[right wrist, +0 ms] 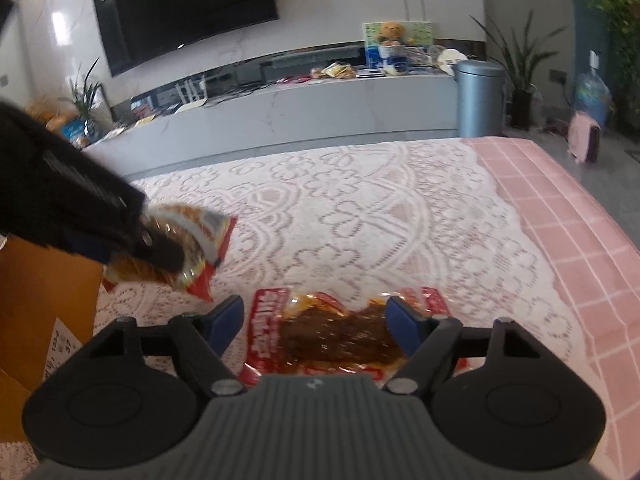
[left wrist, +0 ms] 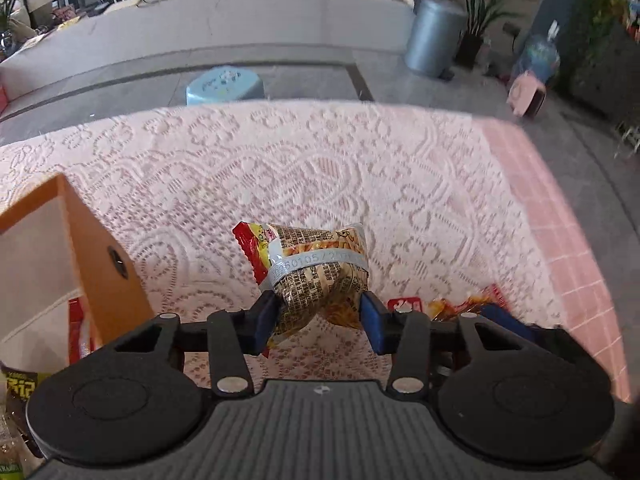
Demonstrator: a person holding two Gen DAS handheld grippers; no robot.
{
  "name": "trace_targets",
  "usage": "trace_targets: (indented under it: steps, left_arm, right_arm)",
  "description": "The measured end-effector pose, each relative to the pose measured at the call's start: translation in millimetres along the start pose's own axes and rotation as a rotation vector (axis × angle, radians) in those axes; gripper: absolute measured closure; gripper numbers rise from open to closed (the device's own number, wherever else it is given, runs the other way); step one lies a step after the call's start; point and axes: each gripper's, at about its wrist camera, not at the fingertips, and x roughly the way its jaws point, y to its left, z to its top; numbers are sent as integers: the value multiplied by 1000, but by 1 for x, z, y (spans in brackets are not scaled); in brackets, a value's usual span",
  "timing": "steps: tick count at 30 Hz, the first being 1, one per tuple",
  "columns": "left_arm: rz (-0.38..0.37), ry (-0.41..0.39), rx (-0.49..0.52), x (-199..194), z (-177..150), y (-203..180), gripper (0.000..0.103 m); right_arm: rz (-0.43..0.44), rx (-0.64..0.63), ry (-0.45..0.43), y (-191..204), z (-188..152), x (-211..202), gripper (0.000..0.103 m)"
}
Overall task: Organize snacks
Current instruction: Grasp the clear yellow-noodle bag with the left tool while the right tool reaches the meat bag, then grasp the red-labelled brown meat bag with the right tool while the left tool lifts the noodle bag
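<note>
A crumpled red and gold snack packet hangs above the lace tablecloth, and my left gripper is shut on its lower end. The right wrist view shows that same packet at the left, held by the left gripper. A flat red packet with dark brown contents lies on the cloth between the blue fingers of my right gripper. That gripper is open, with its pads standing at the packet's two sides. In the left wrist view this red packet peeks out at the lower right.
An orange cardboard box stands at the left with more packets near its base; the right wrist view shows the box too. Pink checked cloth covers the table's right edge. On the floor beyond are a blue stool and a grey bin.
</note>
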Motion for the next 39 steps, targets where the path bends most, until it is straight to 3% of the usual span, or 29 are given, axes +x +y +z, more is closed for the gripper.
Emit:
trace_targets:
  steps: [9, 13, 14, 16, 22, 26, 31, 33, 35, 37, 39]
  left_arm:
    - [-62, -96, -46, -47, -10, 16, 52]
    - [-73, -111, -48, -56, -16, 15, 52]
    - [-74, -111, -52, -57, -17, 15, 52]
    - [-81, -107, -61, -60, -23, 17, 52]
    - [-102, -93, -92, -66, -40, 26, 52]
    - [-117, -95, -117, -73, -46, 32, 52]
    - [-150, -123, -125, -84, -50, 34, 52]
    - [-150, -144, -118, -90, -50, 35, 52]
    - [-167, -151, -121, -92, -50, 37, 52]
    - [-178, -153, -131, -94, -50, 40, 52]
    - [-182, -160, -140, -96, -51, 43, 52]
  right_arm:
    - [-13, -52, 16, 17, 12, 38, 39]
    - [-13, -77, 49, 19, 14, 48, 54]
    - [-19, -98, 54, 21, 13, 46, 70]
    - [-40, -146, 72, 25, 11, 43, 83]
    - [2, -107, 176, 17, 3, 14, 83]
    - [-20, -113, 225, 15, -11, -8, 85]
    - [-71, -51, 205, 7, -25, -33, 80]
    - [-76, -79, 141, 10, -24, -43, 74]
    - [-105, -136, 54, 14, -23, -50, 50]
    - [-144, -209, -4, 16, -24, -49, 38]
    - [-170, -282, 7, 15, -27, -39, 38]
